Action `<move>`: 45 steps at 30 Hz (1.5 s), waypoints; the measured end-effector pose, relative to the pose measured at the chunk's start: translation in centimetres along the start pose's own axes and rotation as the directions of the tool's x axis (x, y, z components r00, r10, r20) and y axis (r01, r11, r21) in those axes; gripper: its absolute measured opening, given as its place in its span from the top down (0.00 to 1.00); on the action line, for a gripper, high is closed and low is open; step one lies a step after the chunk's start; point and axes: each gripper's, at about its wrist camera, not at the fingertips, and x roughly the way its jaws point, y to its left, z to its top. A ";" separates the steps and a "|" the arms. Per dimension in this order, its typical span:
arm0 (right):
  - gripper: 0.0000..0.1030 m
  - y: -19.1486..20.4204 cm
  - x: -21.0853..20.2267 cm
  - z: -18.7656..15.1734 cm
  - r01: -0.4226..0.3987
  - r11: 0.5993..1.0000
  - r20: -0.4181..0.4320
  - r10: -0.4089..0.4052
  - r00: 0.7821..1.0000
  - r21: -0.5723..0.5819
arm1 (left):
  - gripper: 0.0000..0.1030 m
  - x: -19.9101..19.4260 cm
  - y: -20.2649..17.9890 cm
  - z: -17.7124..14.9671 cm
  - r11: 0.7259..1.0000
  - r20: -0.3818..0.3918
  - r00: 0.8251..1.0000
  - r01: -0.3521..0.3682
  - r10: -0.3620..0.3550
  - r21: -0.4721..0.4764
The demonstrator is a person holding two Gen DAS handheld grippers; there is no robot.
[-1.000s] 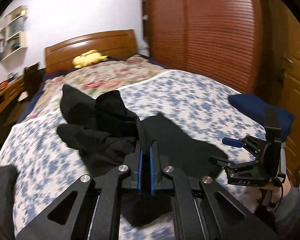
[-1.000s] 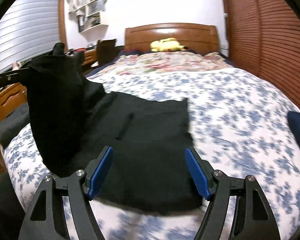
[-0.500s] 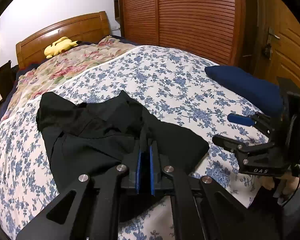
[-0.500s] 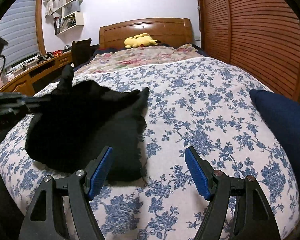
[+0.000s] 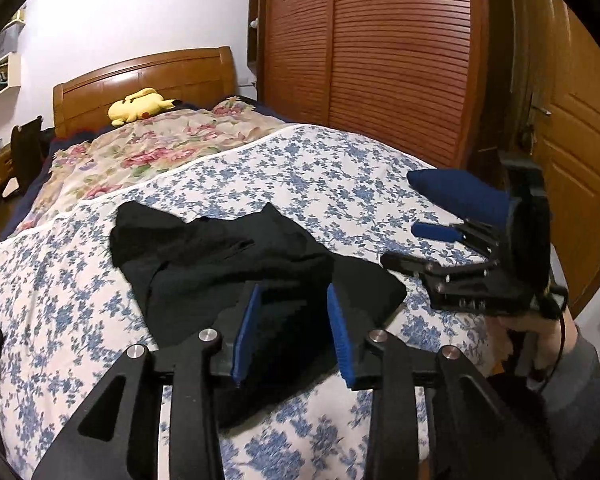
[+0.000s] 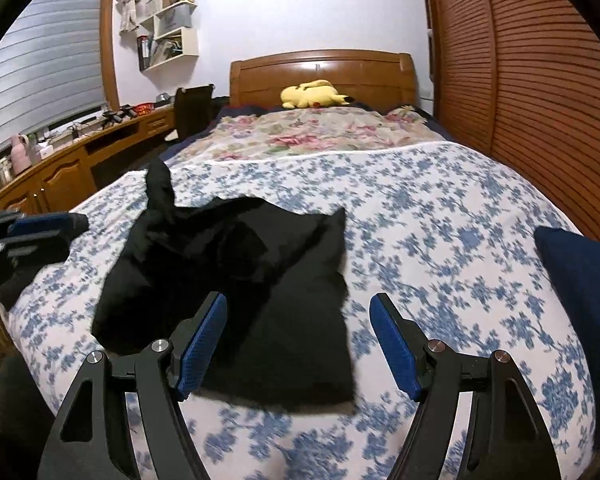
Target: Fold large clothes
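A black garment [image 5: 236,268] lies crumpled on the blue-flowered bedspread [image 5: 308,176]; it also shows in the right wrist view [image 6: 240,280]. My left gripper [image 5: 292,300] is open just above the garment's near edge, with nothing between its blue pads. My right gripper [image 6: 298,312] is open and empty over the garment's near right corner. The right gripper also shows in the left wrist view [image 5: 416,244], held by a hand at the right. The left gripper shows blurred at the left edge of the right wrist view [image 6: 66,232].
A dark blue folded item [image 5: 456,194] lies at the bed's right edge, also in the right wrist view [image 6: 580,276]. A yellow plush toy [image 6: 314,94] sits by the headboard [image 6: 320,70]. Slatted wardrobe doors [image 5: 380,60] stand right; a desk [image 6: 60,160] stands left.
My left gripper has opened and let go of the black garment, which now lies on the bed. The right gripper stayed open and shifted over the garment's near corner.
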 end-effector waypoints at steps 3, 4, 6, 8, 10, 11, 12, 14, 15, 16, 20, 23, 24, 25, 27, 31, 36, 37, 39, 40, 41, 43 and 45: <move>0.27 0.4 0.6 0.9 -0.022 1.000 0.007 0.022 1.000 -0.013 | 0.52 -0.7 1.0 -0.8 1.000 0.011 1.000 -0.028 0.028 -0.003; 0.27 0.6 0.8 1.1 -0.023 1.000 0.010 0.023 1.000 -0.020 | 0.49 -0.8 1.5 -1.1 0.999 0.017 0.999 -0.036 0.036 -0.010; 0.27 0.7 1.3 1.4 -0.025 0.999 0.010 0.026 1.000 -0.026 | 0.47 -1.1 2.3 -1.7 0.999 0.018 0.999 -0.042 0.042 -0.024; 0.27 1.0 1.6 1.9 -0.036 0.999 0.014 0.036 0.999 -0.031 | 0.42 -1.1 3.1 -2.3 0.998 0.013 0.999 -0.050 0.050 -0.041; 0.27 1.5 1.7 2.4 -0.046 0.998 0.019 0.047 0.999 -0.040 | 0.39 -1.1 3.9 -2.9 0.996 0.012 0.998 -0.065 0.065 -0.060; 0.27 1.9 1.9 2.6 -0.051 0.997 0.022 0.052 0.998 -0.049 | 0.38 -1.1 4.3 -3.2 0.995 0.010 0.997 -0.070 0.071 -0.069; 0.27 2.2 2.1 2.9 -0.056 0.997 0.024 0.057 0.998 -0.059 | 0.37 -1.1 4.6 -3.4 0.995 0.009 0.997 -0.073 0.074 -0.075; 0.27 2.9 2.7 3.3 -0.069 0.995 0.024 0.071 0.997 -0.078 | 0.36 -1.1 5.3 -3.8 0.993 0.005 0.996 -0.084 0.085 -0.087; 0.27 3.2 3.0 3.5 -0.076 0.993 0.022 0.078 0.997 -0.089 | 0.35 -1.2 5.5 -4.1 0.992 0.003 0.996 -0.089 0.089 -0.090; 0.27 3.5 3.3 3.5 -0.082 0.992 0.019 0.084 0.996 -0.097 | 0.35 -1.2 5.8 -4.2 0.991 0.002 0.996 -0.093 0.094 -0.095; 0.27 4.5 5.0 3.8 -0.136 0.984 -0.007 0.136 0.991 -0.118 | 0.35 -1.1 6.7 -4.8 0.988 -0.003 0.995 -0.104 0.104 -0.110; 0.27 4.6 6.7 3.7 -0.168 0.980 -0.032 0.165 0.986 -0.109 | 0.35 -0.9 7.3 -5.3 0.985 -0.005 0.993 -0.121 0.121 -0.122; 0.27 4.6 7.2 3.8 -0.177 0.978 -0.041 0.174 0.984 -0.106 | 0.35 -0.8 7.4 -5.4 0.984 -0.008 0.992 -0.124 0.124 -0.128; 0.29 4.7 7.5 3.9 -0.186 0.977 -0.046 0.183 0.982 -0.102 | 0.35 -0.7 7.7 -5.6 0.983 -0.013 0.992 -0.127 0.127 -0.136; 0.30 4.8 8.4 4.0 -0.205 0.974 -0.062 0.199 0.978 -0.096 | 0.35 -0.6 7.9 -5.8 0.981 -0.019 0.991 -0.134 0.133 -0.141; 0.55 5.5 9.2 4.1 -0.257 0.960 -0.092 0.247 0.965 -0.109 | 0.35 -0.4 7.9 -6.2 0.980 -0.032 0.989 -0.146 0.143 -0.137; 0.85 6.3 9.5 4.1 -0.285 0.945 -0.113 0.269 0.957 -0.159 | 0.35 -0.3 8.0 -6.5 0.979 -0.043 0.988 -0.151 0.146 -0.140; 0.88 6.1 9.4 4.1 -0.288 0.945 -0.104 0.275 0.956 -0.152 | 0.35 -0.2 8.0 -6.5 0.979 -0.045 0.988 -0.152 0.147 -0.139; 0.90 5.7 8.7 4.3 -0.302 0.943 -0.080 0.294 0.953 -0.139 | 0.35 -0.2 8.0 -6.5 0.979 -0.046 0.988 -0.151 0.146 -0.138; 0.91 5.5 8.2 4.4 -0.302 0.943 -0.067 0.296 0.953 -0.138 | 0.35 -0.1 8.0 -6.5 0.979 -0.046 0.988 -0.151 0.146 -0.138; 0.92 5.4 7.6 4.5 -0.296 0.945 -0.050 0.292 0.955 -0.141 | 0.35 -0.1 8.0 -6.5 0.979 -0.046 0.988 -0.149 0.144 -0.138; 0.93 5.0 6.5 4.2 -0.276 0.950 -0.018 0.277 0.961 -0.147 | 0.35 0.0 8.1 -6.5 0.980 -0.044 0.989 -0.145 0.141 -0.139; 0.93 4.3 5.3 4.2 -0.253 0.955 0.011 0.257 0.966 -0.153 | 0.35 0.2 8.0 -6.4 0.981 -0.042 0.990 -0.139 0.134 -0.137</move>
